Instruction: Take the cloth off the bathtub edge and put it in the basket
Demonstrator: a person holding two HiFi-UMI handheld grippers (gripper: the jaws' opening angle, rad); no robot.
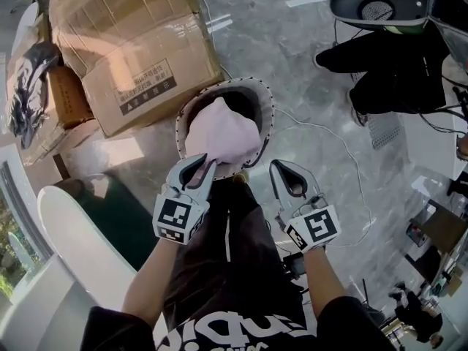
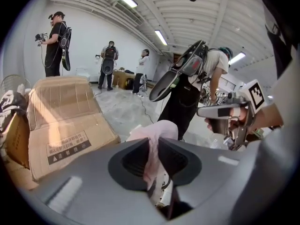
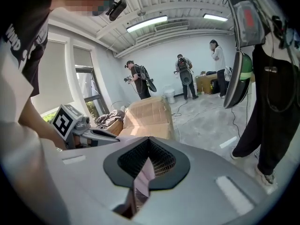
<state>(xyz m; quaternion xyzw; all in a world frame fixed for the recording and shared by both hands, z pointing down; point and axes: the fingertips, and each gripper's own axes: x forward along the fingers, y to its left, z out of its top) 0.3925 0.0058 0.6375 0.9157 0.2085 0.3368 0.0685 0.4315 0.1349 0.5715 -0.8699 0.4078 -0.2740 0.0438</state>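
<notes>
1. Plainly, the left gripper (image 1: 203,164) has its jaws clamped on a fold of the pink cloth (image 1: 223,134). The bundle hangs over the mouth of the basket (image 1: 268,115) on the floor and covers much of the opening. I'd judge it is held there so that simply letting go drops it in.
2. The right gripper (image 1: 281,168) sits just beside the basket, apart from the cloth, with its jaws closed tip to tip. It looks like a spare hand here.
3. What looks like the bathtub (image 1: 69,232) curves along the person's left, well apart from the cloth.
4. Only the head view shows cloth and basket together. The left gripper view shows the pinch itself, with the cloth (image 2: 157,128) running down between that gripper's (image 2: 153,144) jaws, but no basket.
5. The right gripper view shows its own gripper (image 3: 149,142) with the tips touching. I cannot identify a pale strip in the slit below them. This view also catches the cardboard box (image 3: 147,114) and people across the room.
</notes>
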